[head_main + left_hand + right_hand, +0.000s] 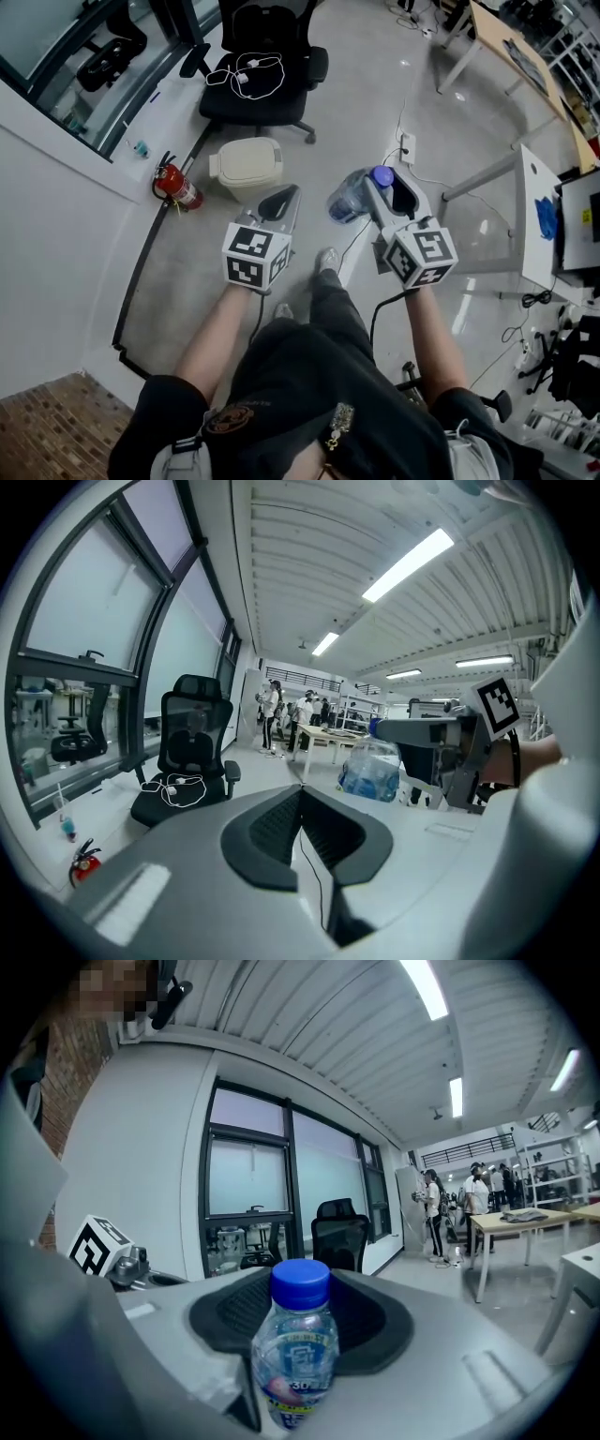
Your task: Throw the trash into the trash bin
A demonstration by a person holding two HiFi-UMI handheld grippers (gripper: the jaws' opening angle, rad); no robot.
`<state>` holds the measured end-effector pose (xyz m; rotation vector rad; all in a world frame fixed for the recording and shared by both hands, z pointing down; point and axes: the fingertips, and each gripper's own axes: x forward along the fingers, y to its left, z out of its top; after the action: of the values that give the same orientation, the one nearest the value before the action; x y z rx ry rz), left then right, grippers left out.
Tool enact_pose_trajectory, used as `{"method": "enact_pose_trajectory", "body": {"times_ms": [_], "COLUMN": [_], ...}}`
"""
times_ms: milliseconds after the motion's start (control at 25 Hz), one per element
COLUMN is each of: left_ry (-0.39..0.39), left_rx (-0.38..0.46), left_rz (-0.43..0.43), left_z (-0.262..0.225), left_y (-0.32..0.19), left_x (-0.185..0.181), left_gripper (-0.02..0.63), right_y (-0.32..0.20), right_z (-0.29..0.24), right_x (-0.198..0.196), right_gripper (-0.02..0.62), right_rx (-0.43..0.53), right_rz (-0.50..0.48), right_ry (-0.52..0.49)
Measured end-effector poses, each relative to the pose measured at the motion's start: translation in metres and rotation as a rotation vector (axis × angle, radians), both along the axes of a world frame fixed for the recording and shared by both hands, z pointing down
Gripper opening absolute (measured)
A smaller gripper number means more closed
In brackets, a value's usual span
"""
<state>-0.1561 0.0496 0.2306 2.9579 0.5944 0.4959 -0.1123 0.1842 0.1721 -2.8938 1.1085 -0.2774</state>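
Observation:
A clear plastic bottle (349, 199) with a blue cap is clamped in my right gripper (386, 193), held above the floor. In the right gripper view the bottle (298, 1354) stands cap-up between the dark pads, filling the gap of the right gripper (300, 1330). My left gripper (281, 200) is shut with nothing in it; its pads meet along a thin line in the left gripper view (302, 803), where the bottle (373, 771) shows to the right. A beige trash bin (247, 166) with its lid down stands on the floor just beyond the left gripper.
A red fire extinguisher (178, 188) leans by the wall left of the bin. Behind the bin is a black office chair (267, 84) with a white cable on its seat. A white desk (539, 220) stands at right, a power strip (409, 147) lies on the floor.

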Motion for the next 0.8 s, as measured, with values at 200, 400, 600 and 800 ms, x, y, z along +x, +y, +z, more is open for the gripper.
{"method": "enact_pose_trajectory", "body": {"times_ms": [200, 400, 600, 800], "left_ry": [-0.024, -0.078, -0.101, -0.128], "left_rx": [0.024, 0.033, 0.052, 0.038], "left_rz": [-0.064, -0.174, -0.261, -0.315], "left_z": [0.009, 0.022, 0.032, 0.046], "left_y": [0.000, -0.010, -0.021, -0.041], "left_x": [0.058, 0.107, 0.144, 0.175], "left_gripper": [0.008, 0.008, 0.008, 0.008], "right_y": [-0.008, -0.024, -0.041, -0.068], "right_z": [0.000, 0.008, 0.026, 0.041], "right_x": [0.076, 0.140, 0.186, 0.217], "right_gripper": [0.193, 0.193, 0.192, 0.192], "right_rx": [0.038, 0.051, 0.051, 0.033], "right_rz": [-0.065, -0.167, -0.259, -0.326], "right_ry": [0.009, -0.011, -0.042, -0.073]}}
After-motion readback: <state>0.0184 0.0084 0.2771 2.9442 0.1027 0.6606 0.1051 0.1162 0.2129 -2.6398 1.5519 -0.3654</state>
